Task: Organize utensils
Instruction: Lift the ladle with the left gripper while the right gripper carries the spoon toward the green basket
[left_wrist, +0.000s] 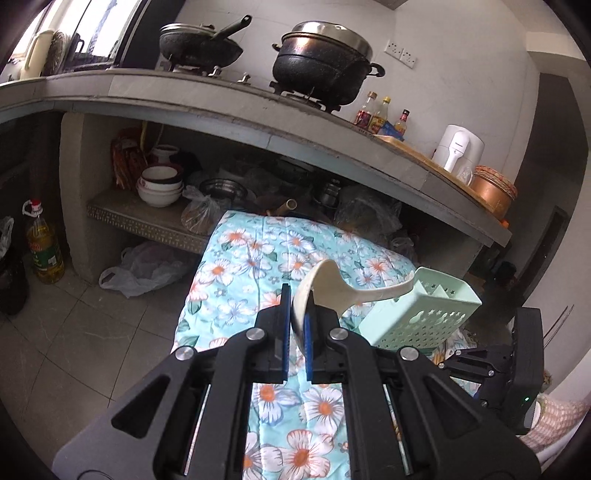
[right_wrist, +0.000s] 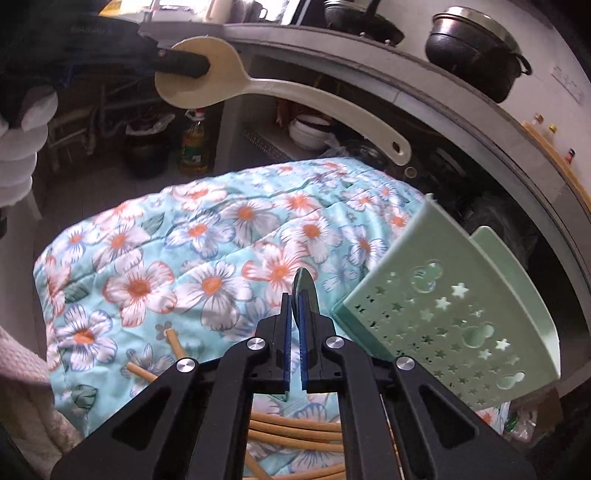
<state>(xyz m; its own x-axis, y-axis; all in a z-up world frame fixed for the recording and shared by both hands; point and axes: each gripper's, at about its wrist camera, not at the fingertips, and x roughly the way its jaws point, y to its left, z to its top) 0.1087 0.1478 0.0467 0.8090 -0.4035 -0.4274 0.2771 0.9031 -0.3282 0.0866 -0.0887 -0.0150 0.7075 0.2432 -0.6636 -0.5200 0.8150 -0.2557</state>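
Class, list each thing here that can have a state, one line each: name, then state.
Left gripper: shut on rice paddle.
Rice paddle: held aloft, handle toward utensil holder.
Right gripper: shut on a thin dark-green piece.
Utensil holder: tilted, off the floral cloth.
Chopsticks: loose on cloth.

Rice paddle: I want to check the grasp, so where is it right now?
The rice paddle is in the air above the floral cloth, its scoop clamped in the left gripper, handle pointing toward the green utensil basket.
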